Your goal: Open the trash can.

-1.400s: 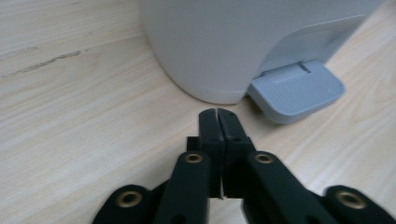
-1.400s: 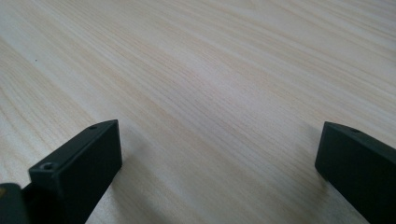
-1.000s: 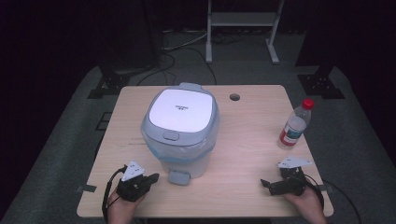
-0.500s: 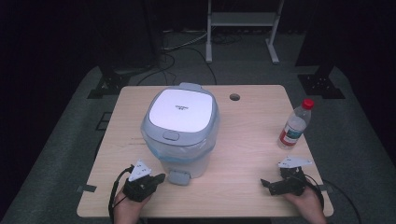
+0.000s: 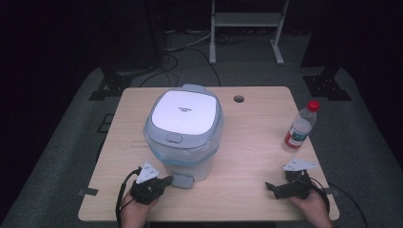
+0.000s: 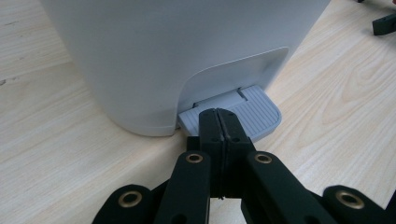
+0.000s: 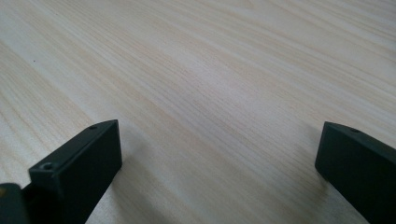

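- Dark surroundings frame a light wooden desk (image 5: 247, 142) with a round cable hole near its far edge.
- White-and-grey plastic pedal bin (image 5: 184, 130) with a closed white lid stands left of the desk's centre; a thin clear liner shows below the lid rim.
- Grey ribbed foot pedal (image 6: 243, 112) projects from the bin's base toward the near edge.
- Left gripper (image 6: 217, 114), held near the near-left corner, has its jaws clenched together with nothing between them; the tips lie over the pedal's near end, contact uncertain.
- Right gripper (image 5: 272, 187) rests by the near-right corner, well apart from the bin; its jaws stand wide apart over bare wood, released.
- Clear plastic bottle with a red cap (image 5: 300, 127) stands upright near the right edge.
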{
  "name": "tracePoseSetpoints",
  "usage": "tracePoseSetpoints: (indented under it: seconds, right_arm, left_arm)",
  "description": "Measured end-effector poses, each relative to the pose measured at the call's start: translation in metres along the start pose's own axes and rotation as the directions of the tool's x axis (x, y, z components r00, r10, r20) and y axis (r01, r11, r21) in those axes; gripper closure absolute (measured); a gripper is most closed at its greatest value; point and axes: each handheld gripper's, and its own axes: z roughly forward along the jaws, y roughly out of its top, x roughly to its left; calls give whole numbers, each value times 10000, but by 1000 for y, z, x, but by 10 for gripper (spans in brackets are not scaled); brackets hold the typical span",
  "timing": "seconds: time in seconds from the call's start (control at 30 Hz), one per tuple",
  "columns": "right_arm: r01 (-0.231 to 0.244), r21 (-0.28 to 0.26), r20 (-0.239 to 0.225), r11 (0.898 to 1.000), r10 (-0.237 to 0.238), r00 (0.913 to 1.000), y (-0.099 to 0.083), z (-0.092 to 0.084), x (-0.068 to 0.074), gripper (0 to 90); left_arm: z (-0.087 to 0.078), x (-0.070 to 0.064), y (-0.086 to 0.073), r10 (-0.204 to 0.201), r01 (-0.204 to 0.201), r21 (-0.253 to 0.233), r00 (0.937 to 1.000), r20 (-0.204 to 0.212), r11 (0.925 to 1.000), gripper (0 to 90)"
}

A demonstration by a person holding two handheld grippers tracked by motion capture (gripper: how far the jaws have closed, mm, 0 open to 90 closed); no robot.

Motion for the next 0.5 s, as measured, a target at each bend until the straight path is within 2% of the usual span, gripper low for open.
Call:
tracePoseSetpoints:
  seconds: [0.27,0.47,0.5]
  right_arm:
    - [-7,-1,13,10000,7,10000,0,0,0,0]
    - [0,3,14,10000,0,10000,0,0,0,0]
    - [-6,1,14,10000,6,10000,0,0,0,0]
  left_arm:
    - [6,-4,4,-5,5,-71,10000,62,10000,900]
    - [13,-8,6,151,-151,35,9999,34,9999,896]
    - [15,-9,6,63,-63,-24,10000,40,10000,895]
